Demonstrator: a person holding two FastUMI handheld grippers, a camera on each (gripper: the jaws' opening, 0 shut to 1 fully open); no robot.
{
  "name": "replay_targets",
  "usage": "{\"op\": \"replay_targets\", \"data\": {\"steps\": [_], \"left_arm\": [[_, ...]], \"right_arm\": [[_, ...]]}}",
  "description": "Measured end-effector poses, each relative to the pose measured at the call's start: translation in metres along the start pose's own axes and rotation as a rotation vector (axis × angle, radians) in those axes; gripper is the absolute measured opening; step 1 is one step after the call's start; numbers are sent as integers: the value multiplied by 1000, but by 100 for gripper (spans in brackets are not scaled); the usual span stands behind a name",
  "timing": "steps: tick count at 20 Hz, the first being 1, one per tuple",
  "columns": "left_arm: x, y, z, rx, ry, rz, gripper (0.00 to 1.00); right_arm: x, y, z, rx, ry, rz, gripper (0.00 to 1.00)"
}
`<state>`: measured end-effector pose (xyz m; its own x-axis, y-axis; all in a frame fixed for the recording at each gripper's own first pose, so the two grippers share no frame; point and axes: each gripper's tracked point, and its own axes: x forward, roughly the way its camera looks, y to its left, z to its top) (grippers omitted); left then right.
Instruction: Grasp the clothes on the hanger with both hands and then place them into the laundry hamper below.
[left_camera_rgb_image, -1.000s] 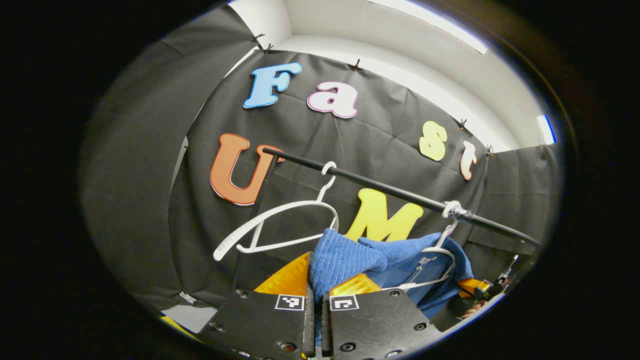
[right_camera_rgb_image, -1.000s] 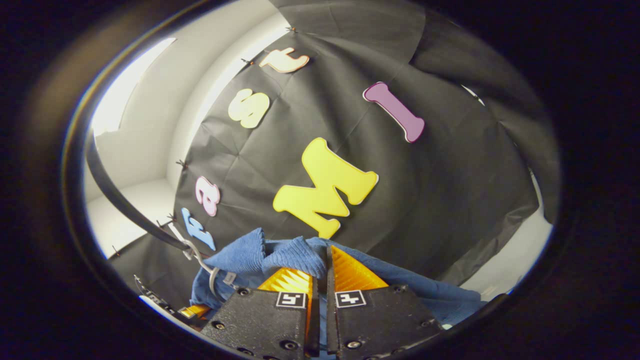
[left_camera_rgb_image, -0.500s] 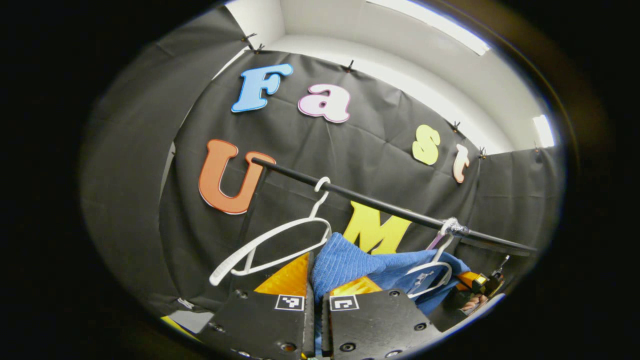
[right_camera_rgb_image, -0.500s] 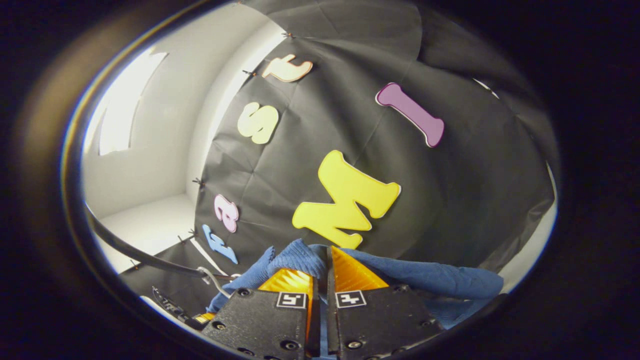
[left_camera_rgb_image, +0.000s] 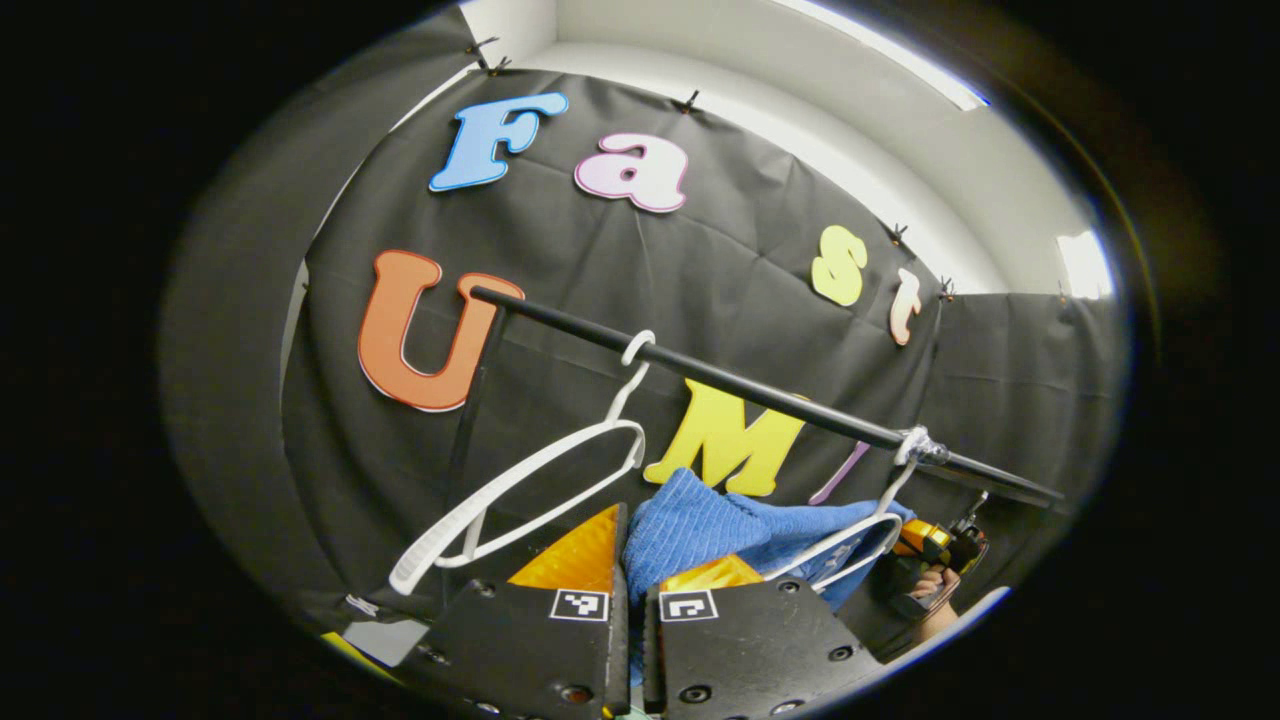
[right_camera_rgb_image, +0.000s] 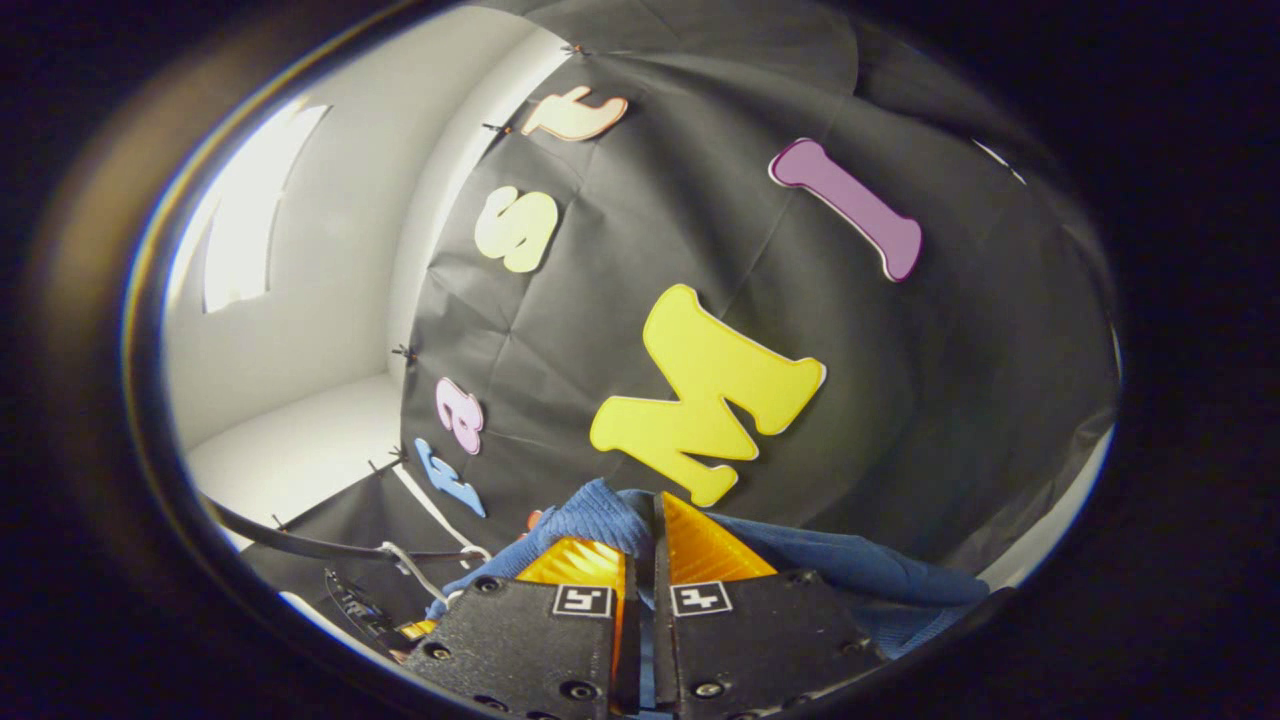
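Left gripper (left_camera_rgb_image: 628, 560) fingers pinching blue garment (left_camera_rgb_image: 700, 525), right gripper (right_camera_rgb_image: 640, 545) fingers clamping its other fold, white hangers (left_camera_rgb_image: 520, 480) on black rail (left_camera_rgb_image: 720, 378) just beyond the left fingers.

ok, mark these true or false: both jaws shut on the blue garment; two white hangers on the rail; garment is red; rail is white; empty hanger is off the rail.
1. Both grippers, left and right, are shut on the blue garment. True.
2. Two white hangers hang on the rail. True.
3. The garment is red. False: blue.
4. The rail is white. False: black.
5. The empty hanger is off the rail. False: it is hooked on.
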<state>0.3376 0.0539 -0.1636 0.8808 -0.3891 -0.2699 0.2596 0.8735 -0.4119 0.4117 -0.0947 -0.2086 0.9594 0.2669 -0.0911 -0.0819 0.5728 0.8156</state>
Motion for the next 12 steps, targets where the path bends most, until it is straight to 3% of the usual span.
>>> {"op": "replay_targets", "data": {"steps": [7,12], "left_arm": [[10,28,-34,-5,80,41,5],[4,52,-80,-36,154,88,5]], "right_arm": [[14,-48,-37,12,95,-92,8],[8,-95,-84,26,172,-200,8]]}}
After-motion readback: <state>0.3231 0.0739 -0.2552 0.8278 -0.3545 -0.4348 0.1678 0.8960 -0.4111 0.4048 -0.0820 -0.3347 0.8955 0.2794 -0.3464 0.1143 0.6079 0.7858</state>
